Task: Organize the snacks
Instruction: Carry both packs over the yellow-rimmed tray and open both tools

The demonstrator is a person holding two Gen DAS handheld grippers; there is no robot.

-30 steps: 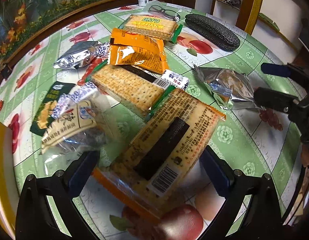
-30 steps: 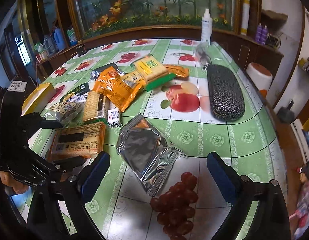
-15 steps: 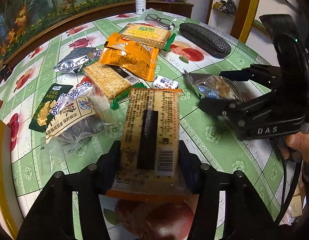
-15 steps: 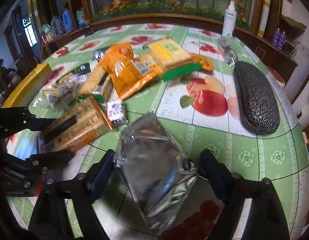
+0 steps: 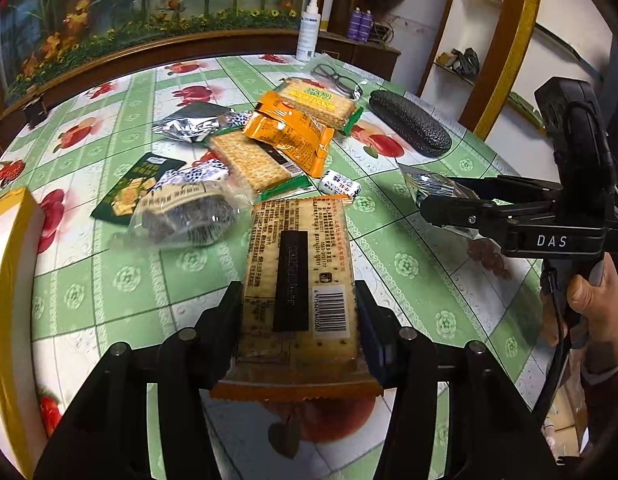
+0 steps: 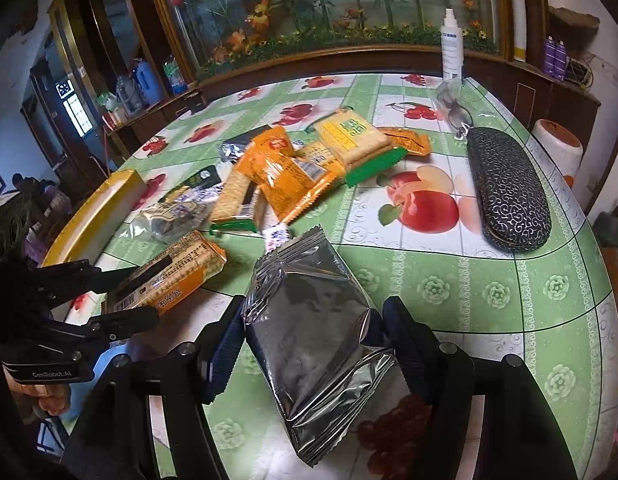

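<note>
Left tool (image 5: 299, 312) grasping cracker pack (image 5: 299, 276); right tool (image 6: 315, 342) clenched on silver foil packet (image 6: 317, 332), above snack-strewn bench (image 6: 489, 292).

A round bench (image 6: 489, 292) in green fruit-print oilcloth carries scattered snack packets, a black patterned glasses case (image 6: 505, 186) and a white spray bottle (image 6: 452, 50).

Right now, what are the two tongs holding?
Left tongs: closed on the cracker packet.
Right tongs: closed on the silver foil packet.
</note>
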